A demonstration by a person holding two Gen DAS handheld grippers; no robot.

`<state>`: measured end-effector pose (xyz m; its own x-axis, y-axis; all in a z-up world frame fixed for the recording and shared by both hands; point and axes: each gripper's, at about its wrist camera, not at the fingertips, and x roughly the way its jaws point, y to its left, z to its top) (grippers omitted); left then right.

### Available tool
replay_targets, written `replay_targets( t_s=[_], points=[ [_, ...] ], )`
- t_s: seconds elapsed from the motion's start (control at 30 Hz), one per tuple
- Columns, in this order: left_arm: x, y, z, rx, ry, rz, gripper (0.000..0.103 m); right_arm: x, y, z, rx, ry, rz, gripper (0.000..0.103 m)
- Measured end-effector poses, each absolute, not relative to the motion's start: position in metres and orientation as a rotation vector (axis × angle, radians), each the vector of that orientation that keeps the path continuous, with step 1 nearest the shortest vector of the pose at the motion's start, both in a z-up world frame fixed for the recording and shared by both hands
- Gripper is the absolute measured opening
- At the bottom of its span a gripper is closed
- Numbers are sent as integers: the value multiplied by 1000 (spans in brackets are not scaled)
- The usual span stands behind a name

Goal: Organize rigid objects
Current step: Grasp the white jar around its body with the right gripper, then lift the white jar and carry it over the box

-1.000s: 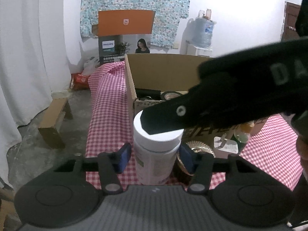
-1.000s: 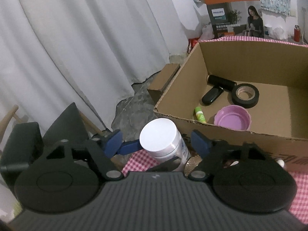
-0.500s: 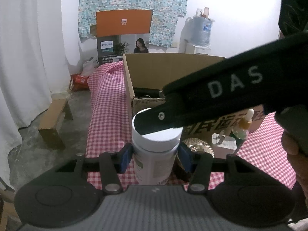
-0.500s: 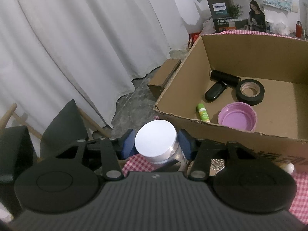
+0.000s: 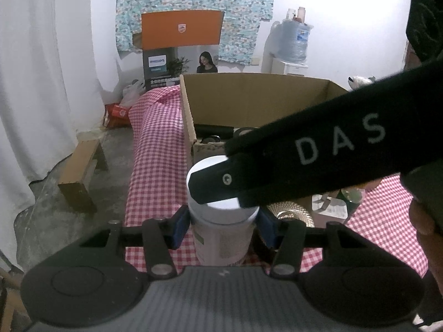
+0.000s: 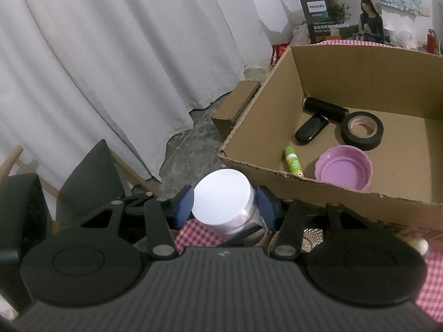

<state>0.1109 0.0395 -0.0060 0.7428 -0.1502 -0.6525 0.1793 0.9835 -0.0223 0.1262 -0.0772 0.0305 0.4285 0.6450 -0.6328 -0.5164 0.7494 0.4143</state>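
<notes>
A white-lidded plastic jar [image 5: 221, 229] stands upright on the red-checked tablecloth [image 5: 155, 152] in front of an open cardboard box [image 5: 249, 96]. My left gripper [image 5: 223, 225] is shut on the jar's body. My right gripper [image 6: 225, 206] is shut on the same jar [image 6: 224, 204] just below its white lid; its black finger crosses the lid in the left wrist view [image 5: 304, 160]. The box [image 6: 279, 96] holds a black tape roll [image 6: 362, 130], a purple lid [image 6: 343, 167], a green glue stick [image 6: 292, 163], a black tube and a black case.
A gold ribbed disc [image 5: 293, 213], a white pack [image 5: 329, 207] and a small dropper bottle [image 5: 351, 193] lie on the cloth right of the jar. A black chair [image 6: 83, 177] and a low wooden stool [image 5: 80, 171] stand on the floor to the left, by white curtains.
Both grippers have closed onto the jar: one second ago their blue pads stood apart from it, now they press its sides. The jar sits slightly higher in the right wrist view.
</notes>
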Motion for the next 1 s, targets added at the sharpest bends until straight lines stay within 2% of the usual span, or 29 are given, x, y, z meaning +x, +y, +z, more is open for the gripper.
replay_targets(
  t_s=[1.0],
  points=[
    [73, 36, 20, 69, 648, -127, 54, 93, -75, 62, 134, 781, 777, 50]
  ],
)
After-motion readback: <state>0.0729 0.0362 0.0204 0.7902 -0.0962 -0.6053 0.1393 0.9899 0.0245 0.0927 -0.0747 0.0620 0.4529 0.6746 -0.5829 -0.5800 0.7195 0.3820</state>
